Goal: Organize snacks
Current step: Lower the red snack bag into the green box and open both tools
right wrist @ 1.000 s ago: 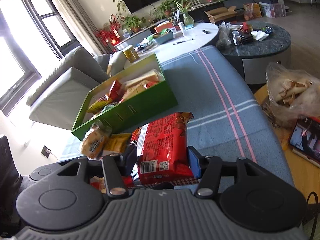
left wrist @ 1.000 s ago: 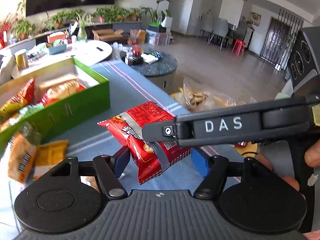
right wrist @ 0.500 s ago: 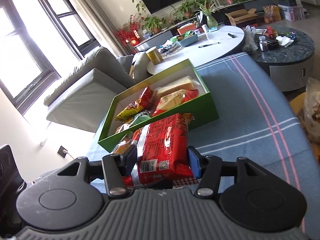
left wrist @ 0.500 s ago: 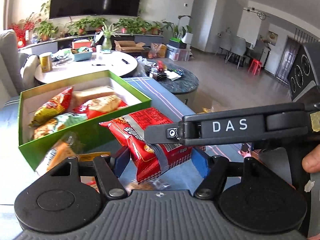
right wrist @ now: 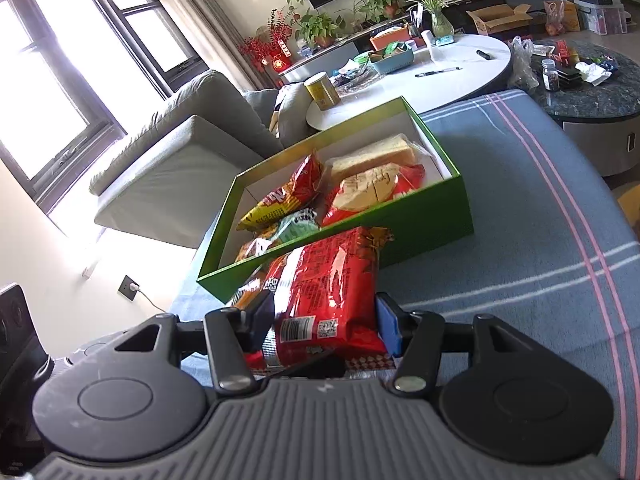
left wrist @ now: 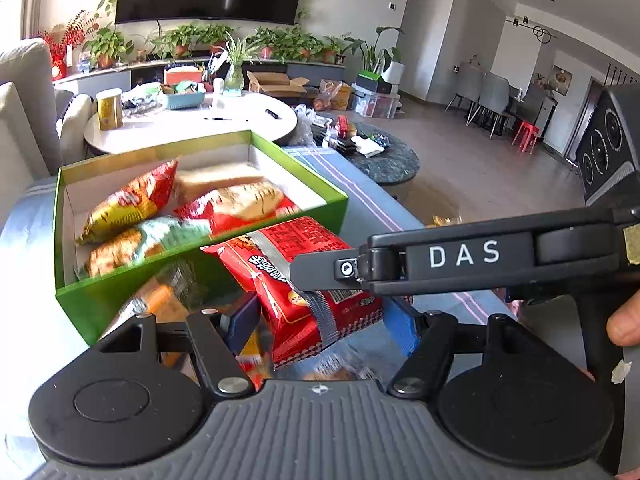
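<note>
My right gripper (right wrist: 324, 326) is shut on a red snack bag (right wrist: 328, 280) and holds it in the air just before the near wall of the green box (right wrist: 424, 216). The box holds several snack packs and a bread pack (right wrist: 376, 156). In the left wrist view the same red bag (left wrist: 304, 276) hangs between my left gripper's open fingers (left wrist: 320, 320), gripped by the right gripper's black finger (left wrist: 460, 260) marked DAS. The green box (left wrist: 200, 276) lies just behind and left of the bag. Loose snack packs (left wrist: 160, 300) lie under the bag, partly hidden.
The box stands on a blue striped cloth (right wrist: 520, 240). A white oval table (right wrist: 440, 76) with a yellow can and clutter stands behind it, a dark round table (right wrist: 592, 96) to the right, a grey sofa (right wrist: 180, 140) to the left.
Both grippers have swung left toward the green box. The red bag, still held by the right gripper, has come up against the box's near wall. The box now fills more of both views.
</note>
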`<action>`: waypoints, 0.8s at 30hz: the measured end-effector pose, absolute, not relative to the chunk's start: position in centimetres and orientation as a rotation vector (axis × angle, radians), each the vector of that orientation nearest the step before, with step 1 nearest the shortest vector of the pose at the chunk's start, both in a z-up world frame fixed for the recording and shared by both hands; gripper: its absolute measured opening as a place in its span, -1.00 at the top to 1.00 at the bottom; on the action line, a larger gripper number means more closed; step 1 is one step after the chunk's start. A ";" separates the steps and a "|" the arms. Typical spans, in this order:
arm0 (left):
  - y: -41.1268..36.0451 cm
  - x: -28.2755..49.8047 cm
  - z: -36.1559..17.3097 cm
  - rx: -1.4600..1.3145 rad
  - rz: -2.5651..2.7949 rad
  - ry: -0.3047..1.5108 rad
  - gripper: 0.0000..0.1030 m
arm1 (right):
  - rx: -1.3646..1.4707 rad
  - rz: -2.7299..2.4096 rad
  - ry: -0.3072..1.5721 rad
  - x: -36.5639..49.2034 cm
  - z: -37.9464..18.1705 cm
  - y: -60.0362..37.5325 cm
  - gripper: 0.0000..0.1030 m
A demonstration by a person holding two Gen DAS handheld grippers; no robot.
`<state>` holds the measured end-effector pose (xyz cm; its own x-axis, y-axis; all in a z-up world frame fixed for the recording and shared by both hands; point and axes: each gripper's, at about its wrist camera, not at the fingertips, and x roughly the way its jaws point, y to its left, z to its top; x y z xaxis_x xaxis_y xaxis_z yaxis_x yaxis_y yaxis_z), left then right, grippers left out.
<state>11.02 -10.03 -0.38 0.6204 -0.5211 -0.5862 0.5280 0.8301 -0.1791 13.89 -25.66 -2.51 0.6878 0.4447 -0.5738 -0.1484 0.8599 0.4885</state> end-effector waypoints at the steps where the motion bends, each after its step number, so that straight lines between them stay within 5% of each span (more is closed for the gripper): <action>1: -9.9 11.4 -0.2 0.009 -0.601 0.663 -0.24 | 0.427 0.346 0.739 14.2 -2.3 -25.6 -0.08; 24: -12.3 24.6 1.0 0.038 -0.583 0.653 -0.26 | 0.433 0.317 0.677 24.7 -1.3 -26.9 -0.09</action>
